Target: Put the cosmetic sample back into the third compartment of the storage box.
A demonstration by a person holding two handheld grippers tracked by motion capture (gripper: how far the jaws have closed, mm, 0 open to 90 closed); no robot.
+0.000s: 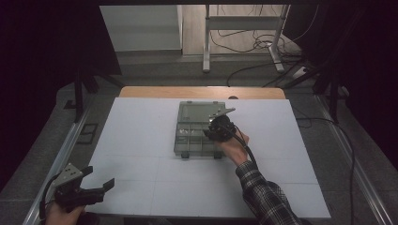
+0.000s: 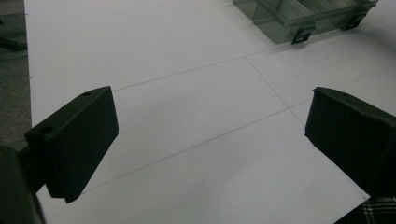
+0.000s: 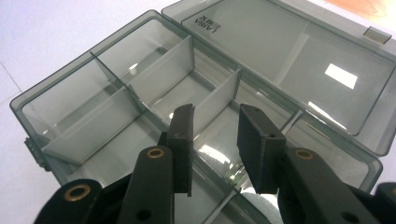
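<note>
Black right gripper (image 3: pixel 212 140): jaws slightly parted, empty, poised directly over an upright divider (image 3: pixel 217 105) inside the smoke-grey transparent plastic compartment box (image 1: pixel 192 136), lid (image 3: pixel 299 65) lying open beyond, long axis running away from the person. Black left gripper (image 1: pixel 87 185): jaws wide apart, empty, well apart from the box, toward the white table's (image 1: pixel 141 140) near-left corner. No obstruction between.

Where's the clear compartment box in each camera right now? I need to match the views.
High view: the compartment box lies mid-table, lid open, under the right gripper.
Left gripper view: its front edge sits at the top right.
Right gripper view: it spans the frame, behind the jaws.
Shared landmark: the box's black front latches.
</note>
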